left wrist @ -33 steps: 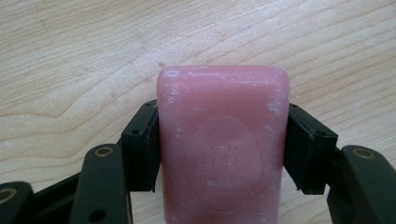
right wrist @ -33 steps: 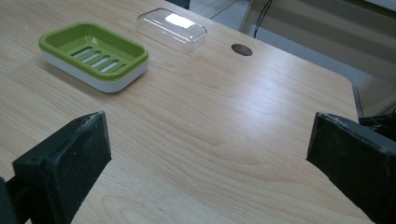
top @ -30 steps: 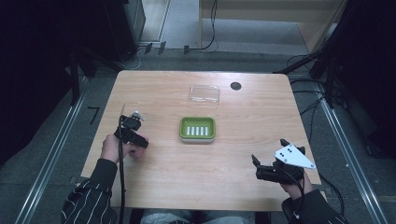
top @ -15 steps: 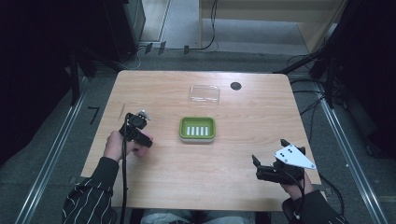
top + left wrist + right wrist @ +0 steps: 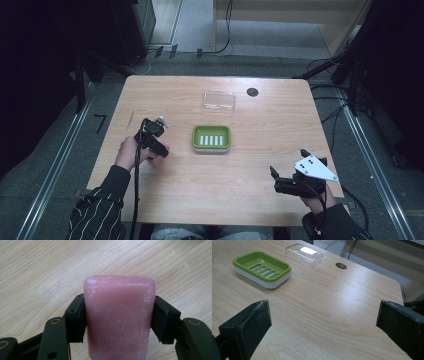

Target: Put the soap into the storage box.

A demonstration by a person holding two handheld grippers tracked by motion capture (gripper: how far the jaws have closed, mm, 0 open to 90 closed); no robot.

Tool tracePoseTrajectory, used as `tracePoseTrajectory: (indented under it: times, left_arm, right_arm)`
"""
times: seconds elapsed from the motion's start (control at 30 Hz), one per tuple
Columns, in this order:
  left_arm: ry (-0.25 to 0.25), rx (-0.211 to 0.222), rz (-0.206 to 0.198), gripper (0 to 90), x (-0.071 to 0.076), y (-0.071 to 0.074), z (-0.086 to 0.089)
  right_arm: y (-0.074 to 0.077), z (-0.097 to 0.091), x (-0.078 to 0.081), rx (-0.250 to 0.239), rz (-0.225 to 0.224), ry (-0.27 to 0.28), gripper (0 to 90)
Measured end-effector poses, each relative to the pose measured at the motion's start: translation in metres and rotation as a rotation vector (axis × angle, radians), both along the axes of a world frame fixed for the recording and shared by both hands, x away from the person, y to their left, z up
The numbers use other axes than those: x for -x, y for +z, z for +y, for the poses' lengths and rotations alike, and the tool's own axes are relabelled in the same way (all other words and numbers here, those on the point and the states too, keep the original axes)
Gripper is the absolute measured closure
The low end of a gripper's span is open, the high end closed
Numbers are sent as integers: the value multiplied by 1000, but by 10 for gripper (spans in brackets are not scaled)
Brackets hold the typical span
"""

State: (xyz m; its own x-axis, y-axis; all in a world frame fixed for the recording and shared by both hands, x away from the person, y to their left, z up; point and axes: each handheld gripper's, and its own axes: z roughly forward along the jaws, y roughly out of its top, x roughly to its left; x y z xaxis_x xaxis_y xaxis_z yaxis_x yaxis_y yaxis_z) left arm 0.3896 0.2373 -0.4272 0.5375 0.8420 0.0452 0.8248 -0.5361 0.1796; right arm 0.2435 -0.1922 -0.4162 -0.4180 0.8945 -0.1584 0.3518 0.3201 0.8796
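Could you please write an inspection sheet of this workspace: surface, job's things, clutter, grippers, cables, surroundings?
Surface: wooden table, with a round hole near the far edge.
Job's things: pink soap bar held in the left gripper; green soap dish at mid-table, nothing in it; clear lid lying beyond the dish.
Clutter: nothing seen.
Grippers: left gripper shut on the soap bar, left of the dish; right gripper open, jaws wide apart, near the table's right front corner.
Cables: one black cable trails from the left gripper along the sleeve; more lie on the floor beyond the table.
Surroundings: grey floor, dark equipment at both sides.
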Motion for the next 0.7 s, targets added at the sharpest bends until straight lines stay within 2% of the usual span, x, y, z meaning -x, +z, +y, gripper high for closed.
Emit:
tracePoseTrajectory:
  times: [0.17, 0.5, 0.7]
  left_arm:
    - [-19, -9, 4, 390, -1, 2, -4]
    - [-51, 13, -5, 390, -4, 8, -12]
    - [-87, 18, 5, 390, -5, 10, -20]
  right_arm:
    - [0, 0, 0, -1, 0, 0, 0]
    - [0, 0, 0, 2, 2, 0, 0]
    - [0, 0, 0, 3, 3, 2, 0]
